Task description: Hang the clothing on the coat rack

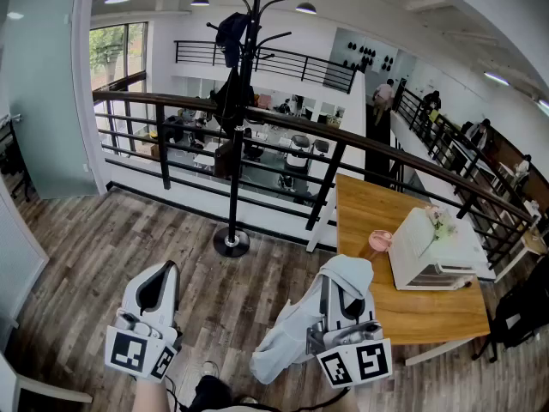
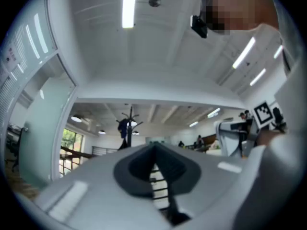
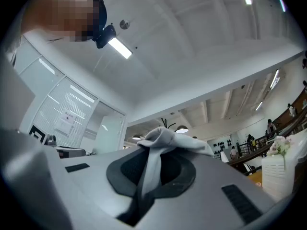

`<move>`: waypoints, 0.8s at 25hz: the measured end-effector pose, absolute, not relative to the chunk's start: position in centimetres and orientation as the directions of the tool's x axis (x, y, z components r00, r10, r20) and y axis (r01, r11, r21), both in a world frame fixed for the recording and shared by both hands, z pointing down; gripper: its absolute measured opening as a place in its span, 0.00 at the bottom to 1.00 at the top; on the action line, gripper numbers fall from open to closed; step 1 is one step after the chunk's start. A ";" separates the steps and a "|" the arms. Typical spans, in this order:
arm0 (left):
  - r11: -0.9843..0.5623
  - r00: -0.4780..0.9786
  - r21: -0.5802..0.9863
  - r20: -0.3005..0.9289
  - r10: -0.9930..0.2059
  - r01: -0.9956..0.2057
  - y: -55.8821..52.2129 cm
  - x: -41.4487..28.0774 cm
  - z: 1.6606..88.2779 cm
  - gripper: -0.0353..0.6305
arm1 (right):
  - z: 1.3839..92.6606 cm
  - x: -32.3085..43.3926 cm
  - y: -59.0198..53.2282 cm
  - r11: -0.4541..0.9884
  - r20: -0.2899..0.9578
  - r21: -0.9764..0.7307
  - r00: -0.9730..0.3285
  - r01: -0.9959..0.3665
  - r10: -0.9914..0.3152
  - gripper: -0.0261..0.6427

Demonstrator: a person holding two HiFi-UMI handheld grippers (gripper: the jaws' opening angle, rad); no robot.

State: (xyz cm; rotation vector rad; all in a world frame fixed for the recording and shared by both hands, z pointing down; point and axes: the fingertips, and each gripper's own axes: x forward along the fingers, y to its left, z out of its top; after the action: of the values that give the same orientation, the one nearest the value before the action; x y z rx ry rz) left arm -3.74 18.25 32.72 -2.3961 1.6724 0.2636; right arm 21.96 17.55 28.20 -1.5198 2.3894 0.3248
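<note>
1. The railing (image 1: 171, 101) runs across the space well ahead of both grippers.
2. The wooden table (image 1: 377, 213) stands just ahead and to the right of the right gripper (image 1: 343, 294).
3. The coat rack (image 1: 236, 144) stands upright ahead of the left gripper (image 1: 159, 286), near the railing, with a dark garment (image 1: 232, 33) on its upper hooks.
4. The light grey clothing (image 1: 287, 337) is pinched between the right gripper's closed jaws. It bunches over their tips and hangs down on the gripper's left side.
5. A white box (image 1: 429, 247) sits on the table, right of the right gripper.
6. The left gripper's jaws are together with nothing between them.
7. A pink cup (image 1: 380, 240) stands beside the box.
</note>
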 end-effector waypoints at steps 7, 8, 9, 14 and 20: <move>-0.333 0.338 -0.065 -0.262 -0.904 -0.941 17.2 -4.8 32.7 0.06 | 28.2 21.1 16.3 0.412 -0.357 0.031 -0.395 -0.911 -0.846 0.06; -0.332 0.337 -0.064 -0.262 -0.904 -0.941 17.0 -5.1 32.7 0.06 | 28.3 20.9 16.1 0.411 -0.357 0.031 -0.394 -0.911 -0.847 0.06; -0.331 0.336 -0.064 -0.262 -0.905 -0.941 16.7 -5.4 32.7 0.06 | 28.3 20.7 15.8 0.410 -0.356 0.031 -0.393 -0.912 -0.848 0.06; -0.330 0.334 -0.061 -0.259 -0.906 -0.942 15.3 -6.8 32.8 0.06 | 28.2 19.5 14.3 0.406 -0.358 0.028 -0.388 -0.913 -0.849 0.06; -0.330 0.336 -0.066 -0.263 -0.905 -0.942 12.6 -9.2 32.5 0.06 | 27.8 17.7 11.7 0.393 -0.368 0.021 -0.372 -0.919 -0.852 0.06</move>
State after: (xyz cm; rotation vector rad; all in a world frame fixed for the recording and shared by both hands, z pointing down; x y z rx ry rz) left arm -9.20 12.61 32.47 -2.3914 1.6800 0.2634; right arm 17.71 11.67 27.80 -1.5494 2.3572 0.3219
